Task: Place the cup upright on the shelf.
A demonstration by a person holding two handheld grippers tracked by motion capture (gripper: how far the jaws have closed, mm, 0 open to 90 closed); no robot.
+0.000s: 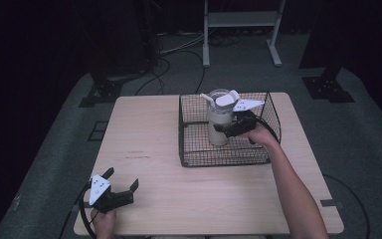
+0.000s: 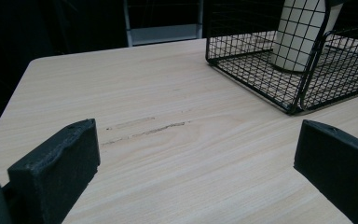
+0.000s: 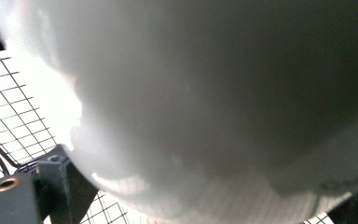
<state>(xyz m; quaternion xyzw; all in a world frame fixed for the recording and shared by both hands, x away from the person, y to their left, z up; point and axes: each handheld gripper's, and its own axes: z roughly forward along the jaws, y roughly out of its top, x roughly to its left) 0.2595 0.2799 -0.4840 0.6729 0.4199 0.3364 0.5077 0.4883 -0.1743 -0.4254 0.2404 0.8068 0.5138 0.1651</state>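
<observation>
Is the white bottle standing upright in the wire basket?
Yes, upright: the white bottle stands on the floor of the wire basket, lid upward, with the right gripper at its side.

A pale beige bottle (image 1: 218, 122) with a white lid stands upright — inside the black wire basket (image 1: 194, 154).

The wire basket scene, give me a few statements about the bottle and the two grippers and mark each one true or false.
1. The bottle stands upright inside the wire basket. True.
2. The right gripper holds the bottle's body. True.
3. The left gripper is shut on a cloth. False: its jaws stand open over the bare wooden table.
4. The basket sits at the table's near left corner. False: it sits at the far right.
5. The left gripper is outside the basket. True.
</observation>
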